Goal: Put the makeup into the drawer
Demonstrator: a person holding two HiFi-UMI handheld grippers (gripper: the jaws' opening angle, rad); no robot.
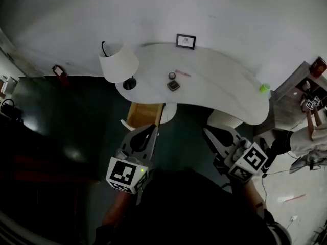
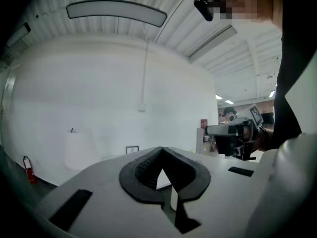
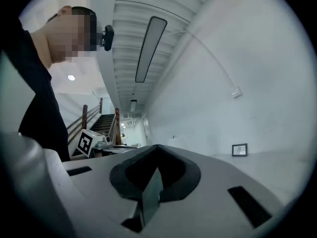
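Observation:
The makeup lies on the white curved table (image 1: 225, 86): a dark square compact (image 1: 173, 86), a small round pot (image 1: 172, 75) and a pink stick (image 1: 183, 73). Under the table's near edge a wooden drawer (image 1: 144, 114) stands pulled out. My left gripper (image 1: 155, 128) is shut and empty, held in the air just in front of the drawer. My right gripper (image 1: 206, 131) is also shut and empty, level with it to the right. In the left gripper view the left gripper (image 2: 162, 149) has its jaws together, and the right gripper view shows the right gripper (image 3: 157, 147) the same.
A white lamp (image 1: 118, 61) stands at the table's left end, a small picture frame (image 1: 186, 41) at its back edge, a green object (image 1: 264, 88) at its right end. A white table leg (image 1: 225, 119) is below the table on the right. Dark floor lies to the left.

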